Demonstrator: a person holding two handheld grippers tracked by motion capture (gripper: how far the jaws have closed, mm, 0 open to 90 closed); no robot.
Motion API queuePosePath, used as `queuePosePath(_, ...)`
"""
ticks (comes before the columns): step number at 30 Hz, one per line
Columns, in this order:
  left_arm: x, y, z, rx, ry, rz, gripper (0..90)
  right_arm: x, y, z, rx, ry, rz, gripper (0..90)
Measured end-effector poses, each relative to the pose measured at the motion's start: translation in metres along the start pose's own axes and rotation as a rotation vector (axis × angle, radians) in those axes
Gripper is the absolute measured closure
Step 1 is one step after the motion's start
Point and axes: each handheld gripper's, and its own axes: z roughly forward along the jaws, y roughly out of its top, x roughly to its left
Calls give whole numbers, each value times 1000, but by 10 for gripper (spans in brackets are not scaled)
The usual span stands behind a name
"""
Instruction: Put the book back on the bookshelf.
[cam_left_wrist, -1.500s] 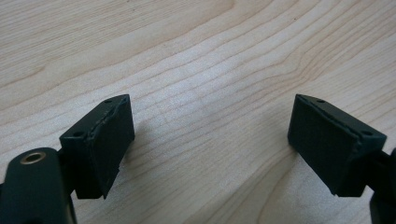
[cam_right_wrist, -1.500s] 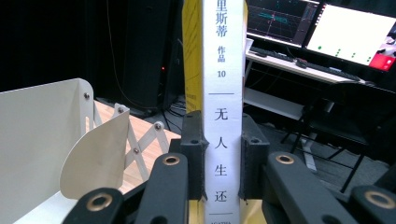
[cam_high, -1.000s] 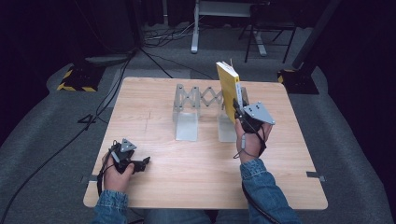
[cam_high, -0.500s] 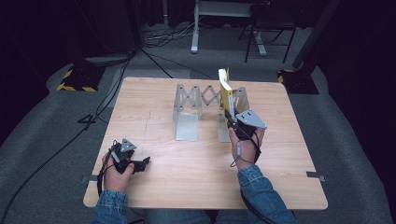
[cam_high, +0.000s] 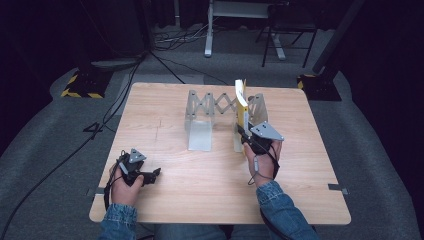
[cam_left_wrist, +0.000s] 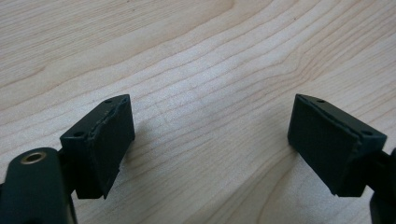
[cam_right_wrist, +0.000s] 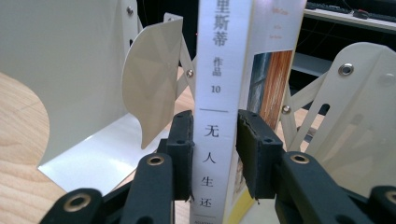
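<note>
Nearest the person, the left tongs (cam_high: 150, 175) rest low over the pale wooden table (cam_high: 200, 200), jaws spread wide with bare wood grain between them. Farther on, the right tongs (cam_right_wrist: 215, 154) have just been easing apart; one upright book with a white spine and yellow cover (cam_right_wrist: 224, 93) stands between the pads, the left pad against the spine, a sliver of gap at the right one. Flanking the tongs are the two cream metal end plates of one expandable scissor-link book rack (cam_high: 200, 117). The spine reads "作品 10" and "无人生还".
</note>
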Motion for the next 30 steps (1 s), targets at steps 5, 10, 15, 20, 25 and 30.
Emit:
queuePosePath(5, 0, 0, 0, 0, 1, 0, 152, 1, -4, -1, 31, 14, -10, 652)
queuePosePath(10, 0, 0, 0, -1, 0, 0, 152, 1, -10, -1, 58, 19, -19, 643)
queuePosePath(15, 0, 0, 0, 0, 0, 0, 152, -1, -10, 1, 69, 18, -29, 629)
queuePosePath(20, 0, 0, 0, 2, 0, 0, 152, 0, -10, 6, 94, 25, -30, 533)
queuePosePath(25, 0, 0, 0, 0, 0, 2, 152, 2, -10, 6, 107, 7, -52, 336)
queuePosePath(30, 0, 0, 0, 1, -1, 2, 152, 2, -8, 2, 102, 11, -50, 234)
